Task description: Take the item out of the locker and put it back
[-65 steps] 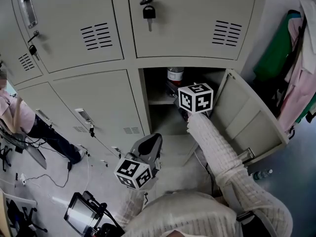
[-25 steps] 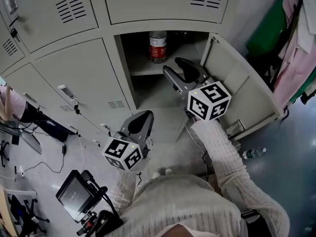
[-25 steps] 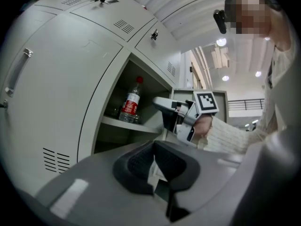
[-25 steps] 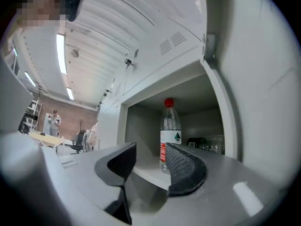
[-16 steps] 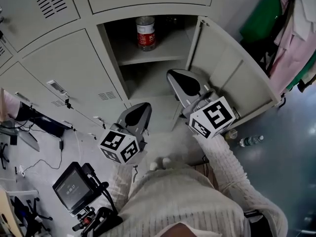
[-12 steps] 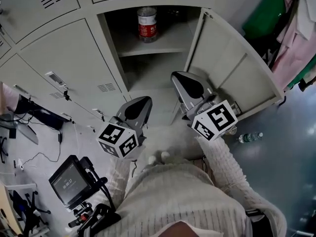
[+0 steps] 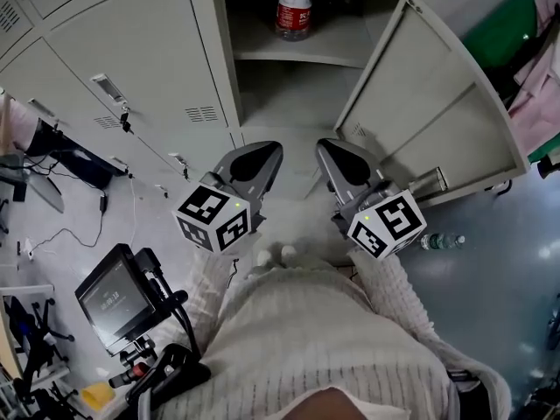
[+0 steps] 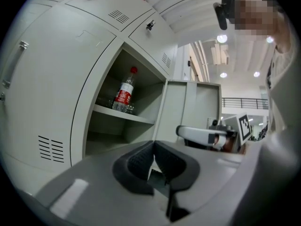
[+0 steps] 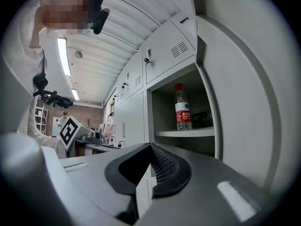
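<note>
The bottle (image 7: 296, 5) stands upright on the shelf (image 7: 306, 52) of the open locker, at the top centre of the head view. Its door (image 7: 437, 103) is swung out to the right. Both claws sit low in the frame, well apart from the bottle. The left claw (image 7: 262, 152) is clenched on nothing, its pads meeting with no gap in the left gripper view. The right claw (image 7: 336, 152) is likewise clenched and empty.

The bottle is clear plastic with a red label and red cap. It is probably light to middling in weight; how full it is cannot be told. Thin walls like these likely give under a hard squeeze, and the smooth plastic may slip. It is tall and narrow, so a nudge near the cap could topple it. The label band at mid-body looks the best hold, taken squarely from the front with moderate pressure. Something dark sits behind it on the shelf; what it is cannot be made out.
</note>
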Demonstrator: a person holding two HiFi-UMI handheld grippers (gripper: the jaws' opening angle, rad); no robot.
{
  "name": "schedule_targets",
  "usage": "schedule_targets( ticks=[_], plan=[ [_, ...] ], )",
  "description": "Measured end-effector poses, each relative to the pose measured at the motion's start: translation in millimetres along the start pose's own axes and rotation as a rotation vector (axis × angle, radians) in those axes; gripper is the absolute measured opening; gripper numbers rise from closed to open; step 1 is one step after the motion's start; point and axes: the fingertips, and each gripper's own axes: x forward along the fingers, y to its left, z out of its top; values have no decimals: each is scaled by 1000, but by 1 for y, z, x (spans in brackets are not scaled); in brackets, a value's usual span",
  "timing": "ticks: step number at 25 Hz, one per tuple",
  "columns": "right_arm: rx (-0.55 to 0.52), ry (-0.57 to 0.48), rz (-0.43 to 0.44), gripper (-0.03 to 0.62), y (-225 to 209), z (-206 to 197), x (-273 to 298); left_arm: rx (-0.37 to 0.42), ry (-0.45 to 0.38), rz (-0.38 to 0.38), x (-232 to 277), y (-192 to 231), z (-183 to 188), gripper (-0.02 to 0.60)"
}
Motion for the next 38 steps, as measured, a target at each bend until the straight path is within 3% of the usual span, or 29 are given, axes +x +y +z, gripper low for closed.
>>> schedule_targets(
  ticks=[17,38],
  plan=[
    [44,12,9,0,3,-7,-16,2,17,-24,1,-23,-6,8],
    [36,13,6,0,-2,-2,-10,-20,25,-38,8,-20,-10,8]
  ],
)
